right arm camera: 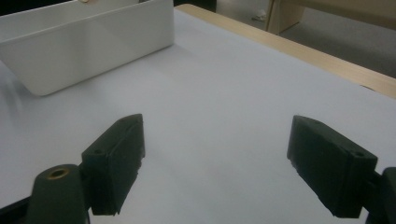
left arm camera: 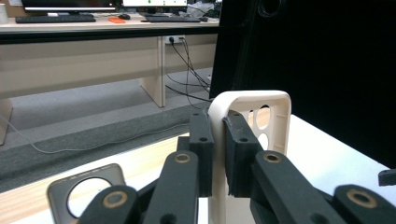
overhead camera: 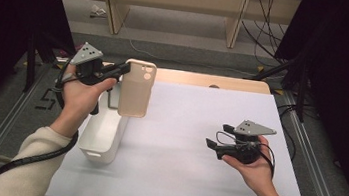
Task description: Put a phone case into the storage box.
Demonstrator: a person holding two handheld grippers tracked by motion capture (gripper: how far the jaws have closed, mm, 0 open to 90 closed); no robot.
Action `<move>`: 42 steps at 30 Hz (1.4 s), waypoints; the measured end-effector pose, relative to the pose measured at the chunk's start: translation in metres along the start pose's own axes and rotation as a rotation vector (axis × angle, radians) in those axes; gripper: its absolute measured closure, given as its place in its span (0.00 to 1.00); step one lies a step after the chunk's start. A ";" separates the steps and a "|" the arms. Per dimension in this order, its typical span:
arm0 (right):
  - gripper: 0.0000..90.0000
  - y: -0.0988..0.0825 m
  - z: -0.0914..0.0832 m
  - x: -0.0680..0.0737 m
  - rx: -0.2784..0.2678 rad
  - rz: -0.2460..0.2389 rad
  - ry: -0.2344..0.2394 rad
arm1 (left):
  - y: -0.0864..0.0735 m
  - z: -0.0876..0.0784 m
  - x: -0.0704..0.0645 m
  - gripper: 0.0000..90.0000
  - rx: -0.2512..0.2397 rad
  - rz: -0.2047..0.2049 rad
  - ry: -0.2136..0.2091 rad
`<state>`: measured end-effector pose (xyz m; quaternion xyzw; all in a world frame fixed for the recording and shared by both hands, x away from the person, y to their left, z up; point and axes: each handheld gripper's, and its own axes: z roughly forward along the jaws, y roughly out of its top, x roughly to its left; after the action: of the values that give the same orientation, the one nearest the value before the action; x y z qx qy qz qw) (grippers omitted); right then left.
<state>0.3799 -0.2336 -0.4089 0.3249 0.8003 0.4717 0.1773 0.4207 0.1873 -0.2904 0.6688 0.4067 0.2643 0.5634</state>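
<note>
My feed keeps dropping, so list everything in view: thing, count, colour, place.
phone case: one, beige, held upright above the bin's far end
bin: one, white, left side of the sheet
sheet: one, white, covering the table
table: one, light wood, far edge showing
left hand-held gripper: one, black, jaws shut on the phone case's edge
right hand-held gripper: one, black, jaws open over the sheet

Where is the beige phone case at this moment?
In the high view the beige phone case hangs at upper left, clamped at its edge by the left gripper, raised beside the white bin.
</note>
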 end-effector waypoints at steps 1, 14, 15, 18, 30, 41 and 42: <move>0.22 0.000 0.000 0.000 -0.001 0.000 -0.001 | 0.000 -0.001 0.001 0.92 0.000 -0.002 0.003; 0.22 0.000 -0.001 -0.001 -0.003 0.008 -0.001 | -0.001 -0.009 0.018 0.92 -0.001 -0.017 0.031; 0.22 0.000 -0.001 -0.002 -0.002 0.008 0.000 | 0.000 -0.009 0.019 0.92 -0.001 -0.017 0.032; 0.22 0.000 -0.001 -0.001 -0.001 0.010 0.000 | 0.000 -0.011 0.022 0.92 -0.003 -0.019 0.036; 0.22 -0.001 0.000 -0.002 -0.002 0.015 0.002 | 0.002 -0.016 0.035 0.92 -0.002 -0.019 0.059; 0.22 -0.001 -0.001 -0.003 -0.007 0.022 -0.002 | 0.001 -0.017 0.048 0.92 -0.005 -0.017 0.077; 0.22 -0.001 -0.001 -0.003 -0.007 0.023 -0.002 | 0.001 -0.017 0.049 0.92 -0.005 -0.016 0.077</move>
<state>0.3814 -0.2369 -0.4090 0.3340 0.7946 0.4764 0.1738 0.4329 0.2376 -0.2905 0.6534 0.4328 0.2866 0.5510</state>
